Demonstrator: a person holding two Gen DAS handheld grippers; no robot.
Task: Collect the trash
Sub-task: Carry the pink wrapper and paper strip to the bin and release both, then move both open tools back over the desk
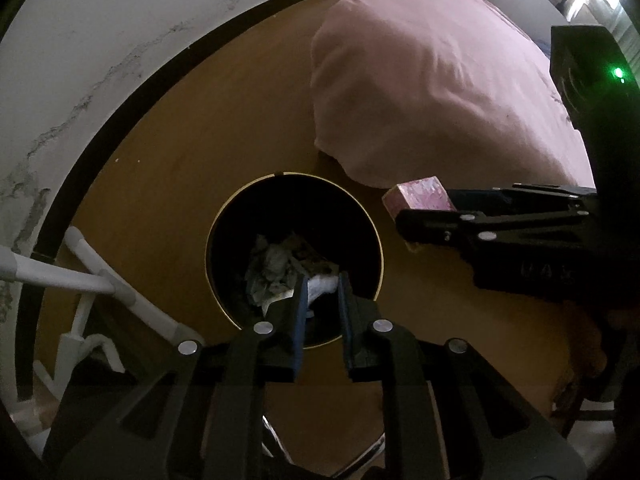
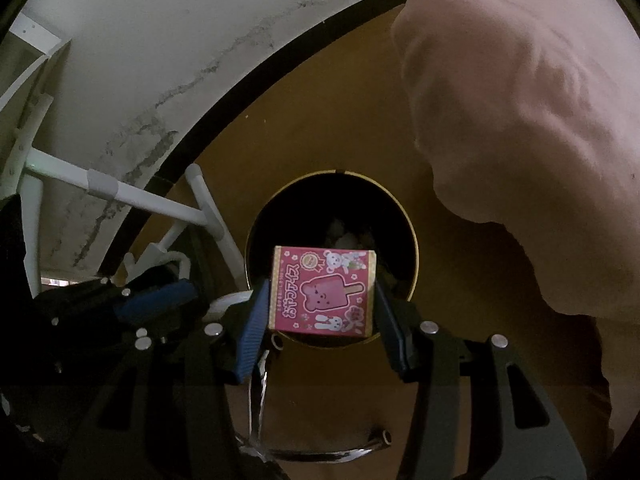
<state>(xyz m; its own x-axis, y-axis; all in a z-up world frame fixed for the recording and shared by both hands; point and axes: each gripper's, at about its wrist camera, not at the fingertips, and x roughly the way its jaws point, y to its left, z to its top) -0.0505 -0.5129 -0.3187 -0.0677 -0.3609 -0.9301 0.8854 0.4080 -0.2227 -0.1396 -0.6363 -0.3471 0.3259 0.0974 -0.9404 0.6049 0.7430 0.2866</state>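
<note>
A round black trash bin with a gold rim stands on the brown floor and holds crumpled paper. My left gripper hangs over the bin's near rim, jaws a little apart, with a white wad between the blue pads; whether it is gripped or lies below is unclear. My right gripper is shut on a pink ice-cream box, held above the bin. In the left wrist view the right gripper and box sit just right of the bin.
A pink bed cover hangs down right of the bin. A white pipe frame stands to the left against a stained white wall with a dark baseboard. A metal wire loop lies on the floor beneath my grippers.
</note>
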